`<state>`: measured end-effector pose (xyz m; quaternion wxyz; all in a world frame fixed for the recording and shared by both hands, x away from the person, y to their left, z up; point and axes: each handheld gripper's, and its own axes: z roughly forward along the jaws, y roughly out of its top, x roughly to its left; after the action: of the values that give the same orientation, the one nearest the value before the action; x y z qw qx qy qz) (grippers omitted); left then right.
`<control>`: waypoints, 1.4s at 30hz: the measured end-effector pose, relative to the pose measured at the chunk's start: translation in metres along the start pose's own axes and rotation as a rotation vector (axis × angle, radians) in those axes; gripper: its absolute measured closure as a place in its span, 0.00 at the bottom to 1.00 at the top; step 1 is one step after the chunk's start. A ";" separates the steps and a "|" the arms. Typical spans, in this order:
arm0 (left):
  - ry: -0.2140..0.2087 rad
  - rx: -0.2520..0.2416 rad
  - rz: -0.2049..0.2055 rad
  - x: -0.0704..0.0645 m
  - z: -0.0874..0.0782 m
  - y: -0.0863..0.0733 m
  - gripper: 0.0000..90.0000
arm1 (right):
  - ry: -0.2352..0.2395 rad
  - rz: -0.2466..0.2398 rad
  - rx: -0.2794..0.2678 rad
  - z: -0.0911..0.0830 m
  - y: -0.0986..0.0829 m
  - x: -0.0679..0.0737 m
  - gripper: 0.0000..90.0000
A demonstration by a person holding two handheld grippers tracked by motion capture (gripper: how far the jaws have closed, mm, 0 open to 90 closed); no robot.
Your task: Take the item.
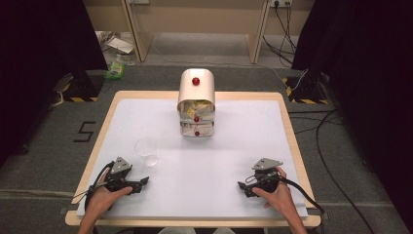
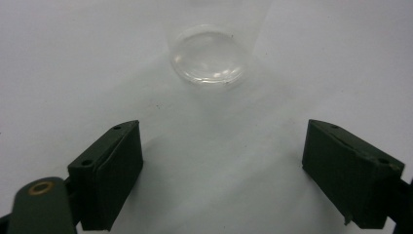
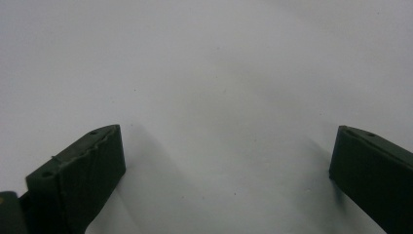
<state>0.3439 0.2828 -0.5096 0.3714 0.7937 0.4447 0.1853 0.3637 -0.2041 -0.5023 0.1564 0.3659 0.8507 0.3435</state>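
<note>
The left gripper was held low over the white table sheet at about seven o'clock of the table, its two black jaws spread wide with nothing between them; in the left gripper view the gap was seen to be bare sheet. Just beyond those jaws, at roughly twelve o'clock from them, a small clear round glass cup was seen standing on the sheet, apart from both jaws; in the high view the same cup was placed a little toward one o'clock of the left gripper. The right gripper was held at about five o'clock of the table, its jaws likewise parted wide and empty. At the table's twelve o'clock edge a cream, round-topped small cabinet with red knobs was seen, its stacked drawers apparently stuffed with crumpled material.
</note>
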 end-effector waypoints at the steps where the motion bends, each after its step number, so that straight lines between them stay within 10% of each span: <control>1: 0.000 0.000 0.000 0.000 0.000 0.000 0.15 | 0.000 0.000 0.000 0.000 0.000 0.000 0.01; 6: 0.000 0.000 0.000 0.000 0.000 0.000 0.15 | 0.016 -0.018 -0.036 -0.004 0.001 0.000 0.26; 8: -0.001 0.000 -0.001 0.000 0.000 0.000 0.15 | 0.011 -0.025 -0.070 -0.006 0.003 -0.001 0.14; 20: -0.002 0.000 -0.002 0.000 0.000 0.000 0.15 | -0.016 -0.079 -0.241 -0.022 0.028 0.004 0.19; 42: -0.007 0.000 -0.003 0.000 0.000 0.000 0.15 | 0.025 -0.226 -0.364 -0.001 0.114 0.030 0.24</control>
<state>0.3443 0.2830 -0.5098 0.3732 0.7935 0.4448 0.1821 0.4014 -0.1259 -0.4227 0.2467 0.2296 0.8120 0.4765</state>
